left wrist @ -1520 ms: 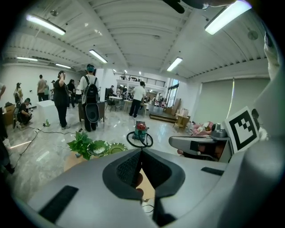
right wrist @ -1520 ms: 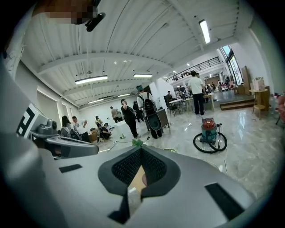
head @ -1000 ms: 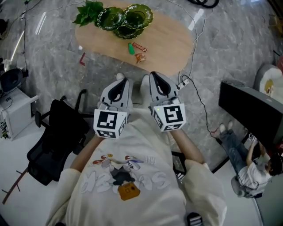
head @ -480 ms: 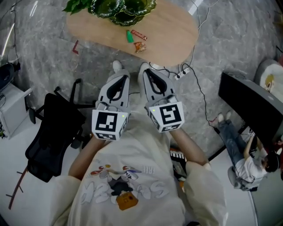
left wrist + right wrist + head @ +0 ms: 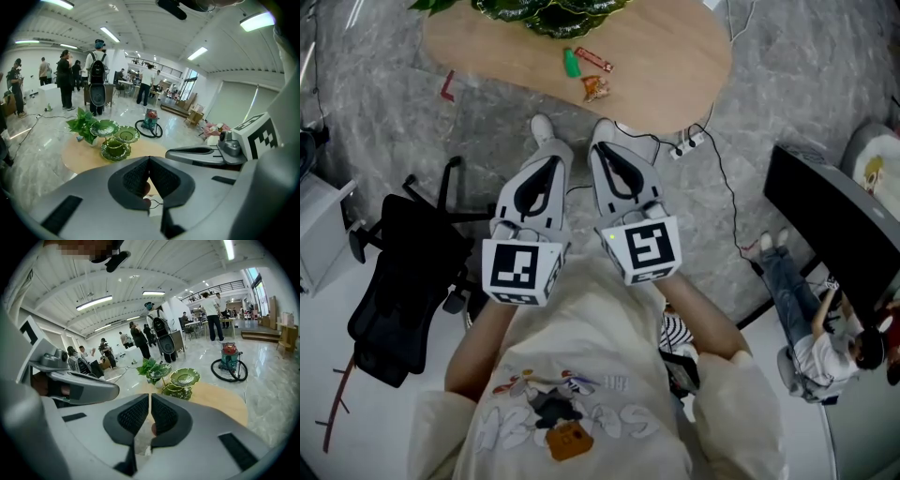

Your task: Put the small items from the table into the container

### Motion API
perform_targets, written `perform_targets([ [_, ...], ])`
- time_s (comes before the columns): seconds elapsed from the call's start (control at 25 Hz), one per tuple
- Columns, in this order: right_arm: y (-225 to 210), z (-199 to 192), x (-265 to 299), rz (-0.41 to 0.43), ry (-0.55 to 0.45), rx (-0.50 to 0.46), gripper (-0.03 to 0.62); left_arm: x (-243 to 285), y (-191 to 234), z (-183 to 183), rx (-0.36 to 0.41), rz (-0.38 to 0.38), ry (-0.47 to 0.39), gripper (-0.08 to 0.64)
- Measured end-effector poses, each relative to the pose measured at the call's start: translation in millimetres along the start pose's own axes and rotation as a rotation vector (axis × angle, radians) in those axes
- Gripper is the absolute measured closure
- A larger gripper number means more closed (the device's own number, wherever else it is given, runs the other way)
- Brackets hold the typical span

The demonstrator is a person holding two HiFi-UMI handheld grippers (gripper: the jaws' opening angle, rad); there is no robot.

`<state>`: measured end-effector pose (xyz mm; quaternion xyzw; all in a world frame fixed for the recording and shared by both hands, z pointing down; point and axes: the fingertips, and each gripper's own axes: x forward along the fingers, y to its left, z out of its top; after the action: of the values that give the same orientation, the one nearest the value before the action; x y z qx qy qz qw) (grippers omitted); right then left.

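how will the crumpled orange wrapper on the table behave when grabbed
The orange wrapper looks thin and creased, so probably light and floppy, crushing rather than resisting. It lies low on the smooth wooden table, so it is unlikely to roll but might slide if pushed.

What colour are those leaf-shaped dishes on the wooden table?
Green. The leaf-shaped dishes show best in the right gripper view.

Black office chair (image 5: 403,281) on grey marble floor (image 5: 356,112); white power strip (image 5: 689,145); red-topped vacuum cleaner (image 5: 229,359); leafy plant (image 5: 80,125).
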<state>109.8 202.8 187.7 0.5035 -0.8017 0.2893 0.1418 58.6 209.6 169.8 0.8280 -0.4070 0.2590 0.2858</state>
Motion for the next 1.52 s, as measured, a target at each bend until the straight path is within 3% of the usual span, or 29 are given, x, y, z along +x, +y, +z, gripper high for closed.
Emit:
perform_targets([
  [0.24,-13.7,-23.0,20.5,-0.023,0.032,0.039,0.591,28.3,12.2,-28.3,-0.046,-0.012,0.039,0.565],
  [1.0,-55.5,-90.4,72.6,-0.072,0.110,0.016,0.591,97.0,34.1,-88.2,0.003,-0.075,0.102,0.565],
  [1.12,-61.9,-99.7,83.5,-0.079,0.097,0.020,0.591,110.4,38.1,-96.4,0.005,-0.077,0.101,0.565],
  [1.52,-83.6,-151.3,116.7,-0.076,0.190,0.029,0.552,150.3,58.4,-142.4,-0.037,-0.040,0.131,0.565],
])
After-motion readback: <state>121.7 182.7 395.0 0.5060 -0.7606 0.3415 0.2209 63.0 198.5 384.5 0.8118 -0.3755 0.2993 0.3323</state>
